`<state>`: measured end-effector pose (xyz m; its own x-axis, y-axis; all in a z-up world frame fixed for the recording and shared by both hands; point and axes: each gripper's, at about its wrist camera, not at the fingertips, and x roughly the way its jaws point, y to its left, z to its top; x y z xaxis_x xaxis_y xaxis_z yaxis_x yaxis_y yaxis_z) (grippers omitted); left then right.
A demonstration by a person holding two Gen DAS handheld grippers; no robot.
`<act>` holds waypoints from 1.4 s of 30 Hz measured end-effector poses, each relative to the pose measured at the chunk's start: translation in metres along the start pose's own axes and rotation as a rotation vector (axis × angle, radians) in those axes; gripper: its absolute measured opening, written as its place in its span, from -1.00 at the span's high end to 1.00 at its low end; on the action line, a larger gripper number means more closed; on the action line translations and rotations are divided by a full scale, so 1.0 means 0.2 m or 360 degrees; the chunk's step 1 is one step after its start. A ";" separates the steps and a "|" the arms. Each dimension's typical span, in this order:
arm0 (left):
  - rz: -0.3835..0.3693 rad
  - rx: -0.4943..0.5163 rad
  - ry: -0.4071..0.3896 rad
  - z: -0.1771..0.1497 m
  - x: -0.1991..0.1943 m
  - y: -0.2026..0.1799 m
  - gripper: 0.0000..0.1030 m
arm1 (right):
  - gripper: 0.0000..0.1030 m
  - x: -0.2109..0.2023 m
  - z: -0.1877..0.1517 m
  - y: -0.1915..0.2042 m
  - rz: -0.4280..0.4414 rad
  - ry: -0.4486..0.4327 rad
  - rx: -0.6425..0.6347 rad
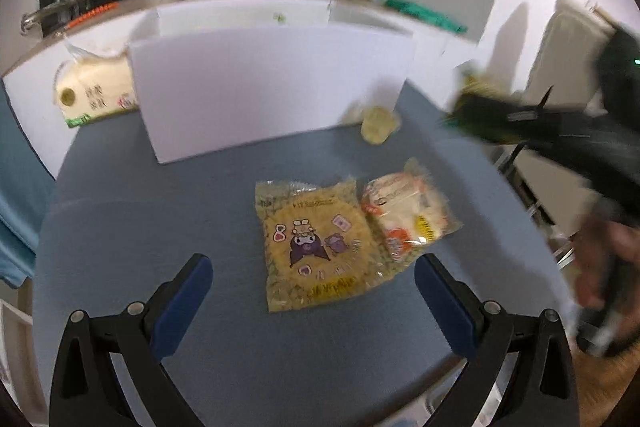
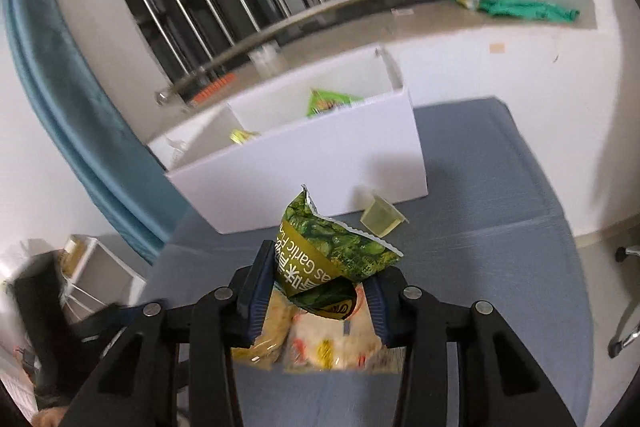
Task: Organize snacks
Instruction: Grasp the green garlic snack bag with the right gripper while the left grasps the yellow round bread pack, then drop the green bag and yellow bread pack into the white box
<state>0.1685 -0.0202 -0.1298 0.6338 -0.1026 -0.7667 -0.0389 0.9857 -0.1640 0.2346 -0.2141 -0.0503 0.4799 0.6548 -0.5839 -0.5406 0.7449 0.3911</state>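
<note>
Our right gripper [image 2: 316, 301] clamps the green pea packet [image 2: 332, 247]; we carry it over the white box [image 2: 304, 163] ahead. Left gripper [image 1: 314, 301] gapes empty.

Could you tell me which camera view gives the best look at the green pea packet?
The right wrist view: the green pea packet sits sharp and close, clamped in the right gripper, print readable. The left wrist view shows it only as a blurred green-yellow patch at the tip of the right gripper, near the right edge.
</note>
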 end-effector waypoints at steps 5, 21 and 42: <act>0.0099 0.0080 0.0096 0.04 0.17 -0.07 -1.00 | 0.12 -0.19 -0.05 0.03 -0.0007 -0.0076 -0.0038; 0.0071 0.0099 0.0036 0.02 0.14 0.05 -0.51 | 0.11 -0.23 -0.17 -0.01 -0.0013 -0.0067 -0.0011; 0.0072 0.0060 -0.0557 0.72 -0.35 0.25 -0.51 | 0.11 0.02 0.43 0.13 0.0023 -0.0148 -0.0075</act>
<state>0.2336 0.0546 0.0054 0.8587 -0.0128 -0.5123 -0.0487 0.9931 -0.1065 0.2818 -0.1815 0.0198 0.5326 0.6759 -0.5093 -0.5787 0.7300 0.3636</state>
